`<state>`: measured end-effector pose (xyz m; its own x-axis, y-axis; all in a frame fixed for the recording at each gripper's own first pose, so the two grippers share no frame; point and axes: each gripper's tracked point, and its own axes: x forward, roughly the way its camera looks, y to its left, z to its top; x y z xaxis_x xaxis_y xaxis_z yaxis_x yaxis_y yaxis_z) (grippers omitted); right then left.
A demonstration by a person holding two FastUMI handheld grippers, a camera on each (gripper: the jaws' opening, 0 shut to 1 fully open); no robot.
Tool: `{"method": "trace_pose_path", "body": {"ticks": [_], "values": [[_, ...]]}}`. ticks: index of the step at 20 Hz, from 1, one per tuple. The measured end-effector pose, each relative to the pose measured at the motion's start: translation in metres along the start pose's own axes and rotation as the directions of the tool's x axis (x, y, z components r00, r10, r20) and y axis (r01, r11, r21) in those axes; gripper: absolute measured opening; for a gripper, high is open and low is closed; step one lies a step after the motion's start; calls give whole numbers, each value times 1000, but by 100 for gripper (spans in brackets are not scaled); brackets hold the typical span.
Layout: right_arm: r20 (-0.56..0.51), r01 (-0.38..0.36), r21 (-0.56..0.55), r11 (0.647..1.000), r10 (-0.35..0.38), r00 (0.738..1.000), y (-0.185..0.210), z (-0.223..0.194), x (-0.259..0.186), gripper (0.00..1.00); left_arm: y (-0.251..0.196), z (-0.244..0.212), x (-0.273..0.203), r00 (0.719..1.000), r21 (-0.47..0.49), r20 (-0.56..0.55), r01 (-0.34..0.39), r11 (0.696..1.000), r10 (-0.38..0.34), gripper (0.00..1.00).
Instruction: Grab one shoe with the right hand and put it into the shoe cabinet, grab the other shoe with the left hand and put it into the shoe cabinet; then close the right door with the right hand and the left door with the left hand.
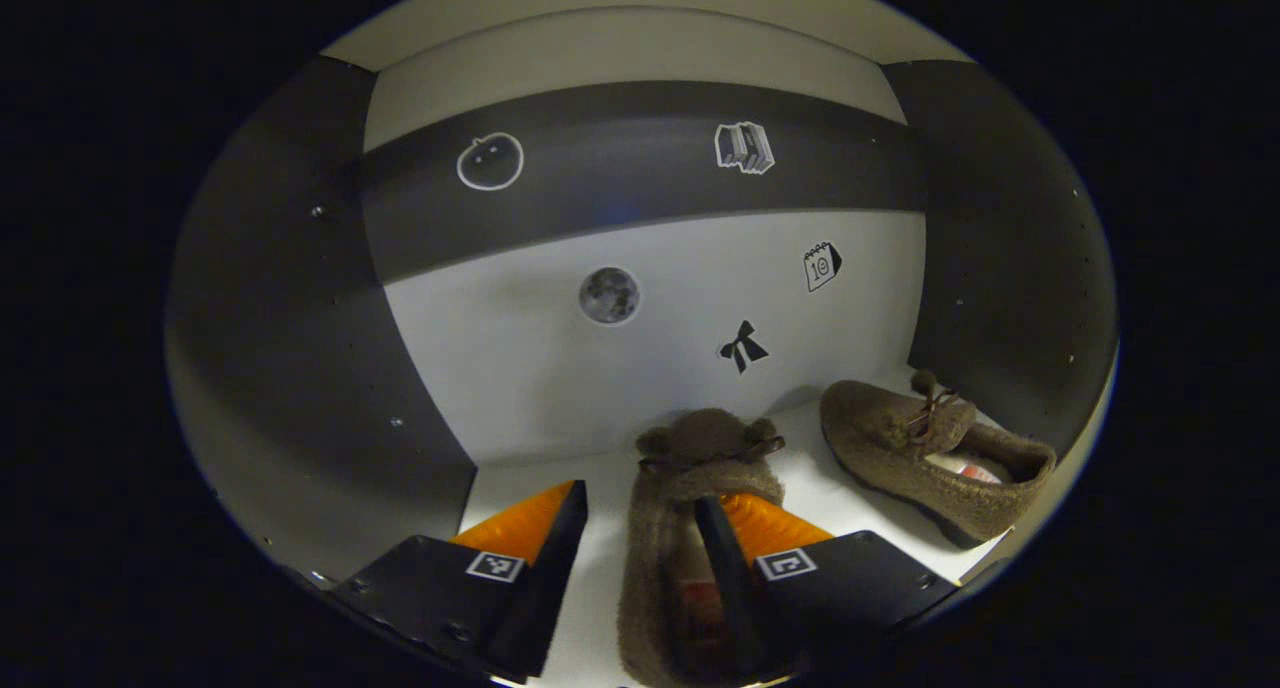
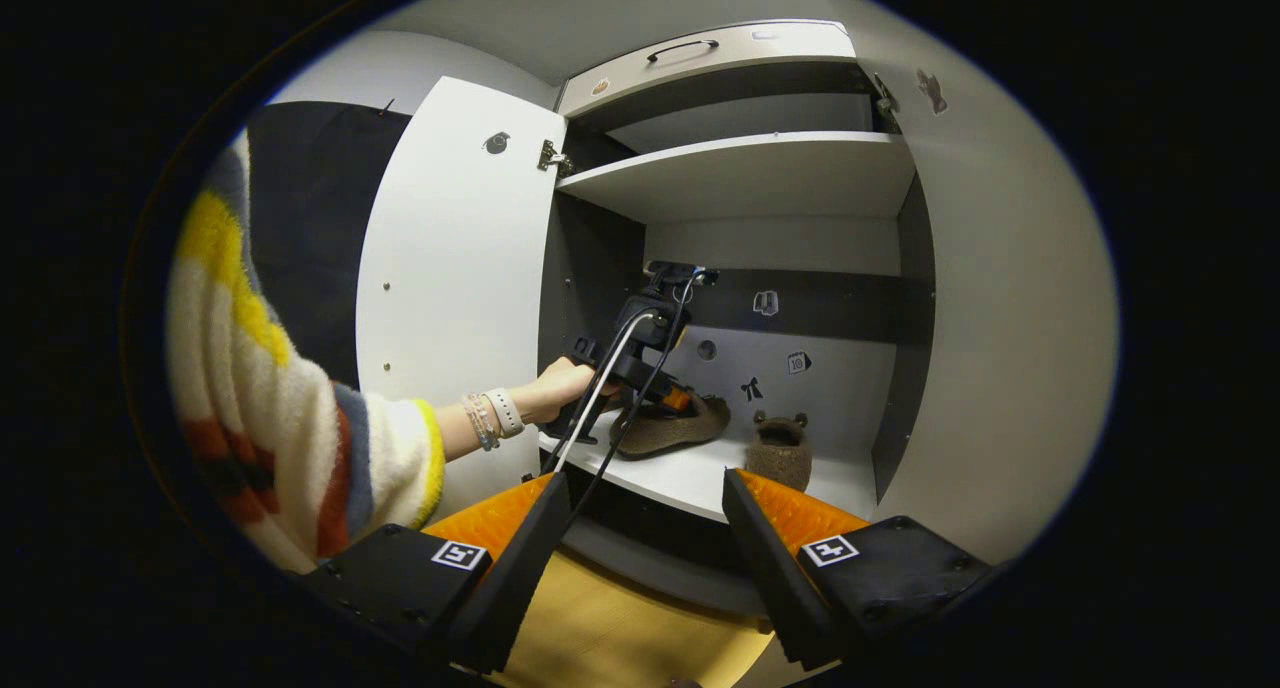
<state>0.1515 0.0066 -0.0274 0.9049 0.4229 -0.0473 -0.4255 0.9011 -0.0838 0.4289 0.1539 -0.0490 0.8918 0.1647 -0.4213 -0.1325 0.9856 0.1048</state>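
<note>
Left hand-held gripper (image 1: 640,528) was inside the shoe cabinet (image 1: 280,348), low over the white shelf (image 1: 540,478). Its fingers were spread wide. The nearer shoe (image 1: 680,488), brown and fuzzy with a small bow at the toe, lay on the shelf pointing toward the back panel. My right-side finger (image 1: 725,558) sat inside the shoe's opening; the left-side finger was out over bare shelf, apart from the shoe. So only one finger was at the shoe; I could not tell whether it pressed on the lining.

The other shoe (image 1: 930,458) lay on the same shelf, further toward the right wall, on its sole, toe angled toward the back corner, well apart from the gripper and not touching the first shoe.

The back panel carried small stickers (image 1: 745,348); a dark band ran across it above them.

Right hand-held gripper (image 2: 640,528) was outside the cabinet, fingers wide apart with nothing between them, aimed at the open front, yellowish floor (image 2: 620,628) below it.

From there the wider layout showed: the left door (image 2: 450,258) swung open, an upper shelf (image 2: 750,173), a drawer front with a handle (image 2: 700,53) at top. My left hand (image 2: 560,388), in a striped sleeve (image 2: 300,428) with bracelets at the wrist, held the left gripper at the lower shelf, over the shoe on the left (image 2: 670,428). The second shoe (image 2: 780,448) stood to its right, seen end-on.
</note>
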Motion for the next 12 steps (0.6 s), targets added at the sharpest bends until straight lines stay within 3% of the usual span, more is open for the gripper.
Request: {"method": "trace_pose_path", "body": {"ticks": [3, 12], "values": [[7, 1, 3, 1000, -1, 1000, 3, 3, 0, 98, 6, 0, -14, 1000, -9, 21, -7, 1000, 7, 94], [24, 57, 10, 998, -57, 998, 25, 15, -23, 98, -10, 40, -133, 968, -20, 246, 63, 998, -57, 96]]}}
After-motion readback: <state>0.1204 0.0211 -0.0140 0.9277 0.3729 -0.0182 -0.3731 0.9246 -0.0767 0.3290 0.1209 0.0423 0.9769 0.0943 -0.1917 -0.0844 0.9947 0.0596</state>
